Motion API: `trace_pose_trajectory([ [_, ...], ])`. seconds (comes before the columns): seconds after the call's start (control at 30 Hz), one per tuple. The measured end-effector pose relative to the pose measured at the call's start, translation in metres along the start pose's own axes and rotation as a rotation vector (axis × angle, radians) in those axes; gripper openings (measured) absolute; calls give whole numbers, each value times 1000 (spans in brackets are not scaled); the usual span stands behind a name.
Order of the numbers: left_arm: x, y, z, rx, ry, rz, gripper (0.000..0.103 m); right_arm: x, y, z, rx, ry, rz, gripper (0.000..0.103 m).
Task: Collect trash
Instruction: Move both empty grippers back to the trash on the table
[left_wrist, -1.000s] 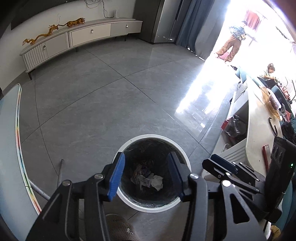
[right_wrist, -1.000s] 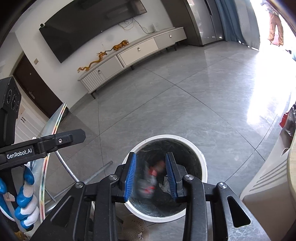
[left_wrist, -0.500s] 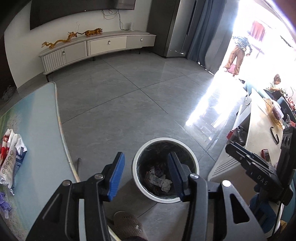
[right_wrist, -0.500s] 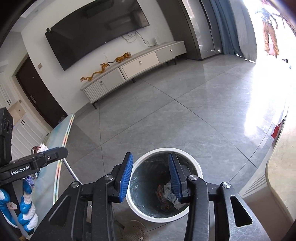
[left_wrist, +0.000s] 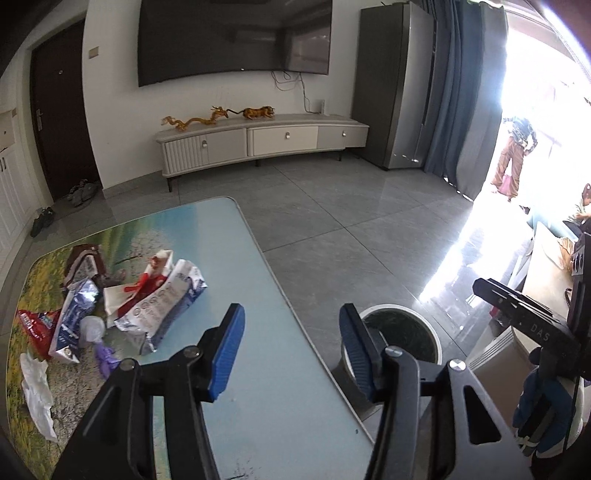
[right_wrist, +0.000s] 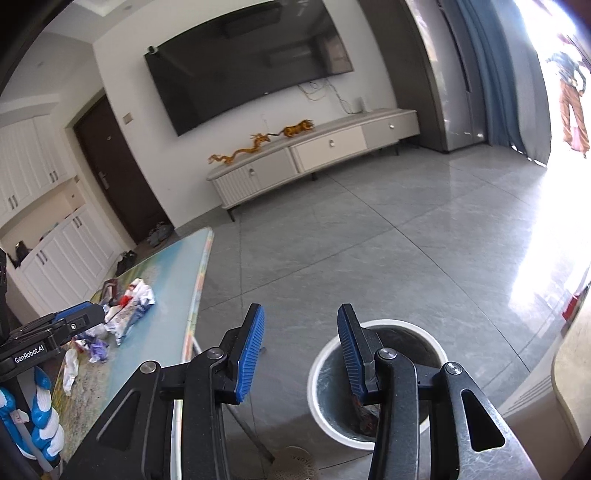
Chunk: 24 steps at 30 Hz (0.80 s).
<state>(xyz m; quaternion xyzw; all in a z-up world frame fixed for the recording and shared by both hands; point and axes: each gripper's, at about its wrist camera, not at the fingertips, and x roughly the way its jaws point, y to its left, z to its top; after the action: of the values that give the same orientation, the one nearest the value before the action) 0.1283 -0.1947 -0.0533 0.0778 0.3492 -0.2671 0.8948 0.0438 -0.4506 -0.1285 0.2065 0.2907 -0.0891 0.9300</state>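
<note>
A pile of wrappers (left_wrist: 147, 299) lies on the left part of the picture-printed table (left_wrist: 258, 387); it also shows in the right wrist view (right_wrist: 125, 310). A white tissue (left_wrist: 37, 391) lies at the table's left edge. A white round trash bin (left_wrist: 402, 332) with a black liner stands on the floor right of the table; in the right wrist view the bin (right_wrist: 325, 413) holds some trash. My left gripper (left_wrist: 291, 350) is open and empty over the table's right part. My right gripper (right_wrist: 301, 350) is open and empty above the bin's left rim.
A low TV cabinet (left_wrist: 258, 140) and a wall TV (left_wrist: 232, 37) stand at the far wall. The table's metal leg (right_wrist: 251, 435) slants beside the bin. A pale counter (left_wrist: 546, 269) lies at the right. A person (left_wrist: 513, 151) stands in the bright doorway.
Both grippers have risen and tilted up from over the bin. The left one has swung left over the table, bringing the wrapper pile into view. A dropped item has settled in the bin.
</note>
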Motion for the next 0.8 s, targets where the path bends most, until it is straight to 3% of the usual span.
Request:
trace_pose_trajectory([
  [0.43,-70,101,-48,-135,-81,121,64,-30,68,8,-103,-44,40,48],
  [0.8,-108,210,-110,-311,-79,255,67,-31,126,16,-185,-48,80,56],
])
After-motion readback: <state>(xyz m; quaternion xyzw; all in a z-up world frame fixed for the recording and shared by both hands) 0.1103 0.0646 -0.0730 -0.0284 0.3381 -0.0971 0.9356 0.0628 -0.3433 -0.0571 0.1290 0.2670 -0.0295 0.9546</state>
